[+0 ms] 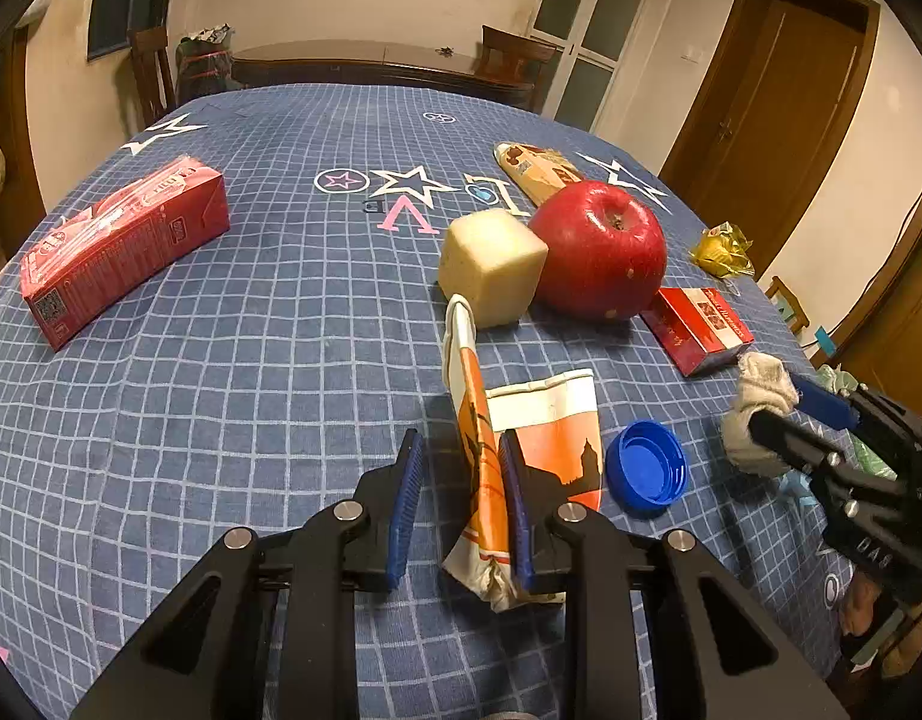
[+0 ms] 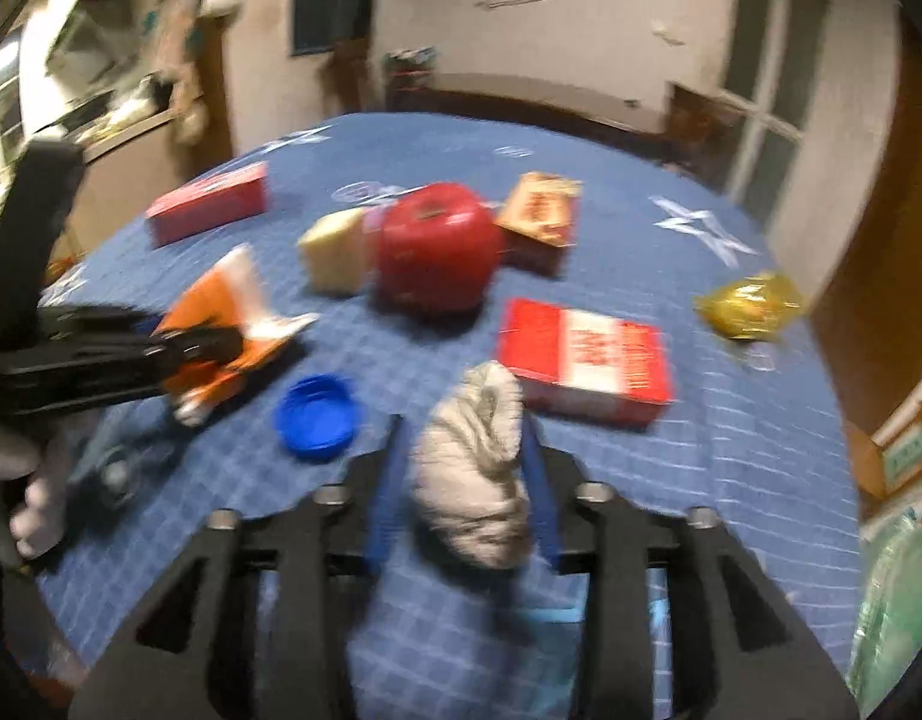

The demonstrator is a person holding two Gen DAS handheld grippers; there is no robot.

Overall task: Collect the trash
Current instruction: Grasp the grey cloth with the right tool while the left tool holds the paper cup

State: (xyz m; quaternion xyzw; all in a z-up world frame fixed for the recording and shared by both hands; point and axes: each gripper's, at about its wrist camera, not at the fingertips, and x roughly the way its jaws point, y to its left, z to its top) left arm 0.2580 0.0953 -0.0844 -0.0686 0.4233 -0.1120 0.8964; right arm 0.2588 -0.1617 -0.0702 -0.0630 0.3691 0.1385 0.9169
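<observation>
Right gripper (image 2: 461,480) jaws pinching crumpled tissue (image 2: 472,474); left gripper (image 1: 461,504) jaws half-shut around orange wrapper (image 1: 490,468), 12 o'clock; lift steadily, clear blue cap (image 1: 645,461).

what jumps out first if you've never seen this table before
The big red apple in the middle of the blue checked tablecloth, touching a pale yellow cube, draws the eye first. In front of it the left gripper has a flattened orange and white paper cup between its fingers, and to the right the right gripper carries a crumpled grey-white wad.
</observation>
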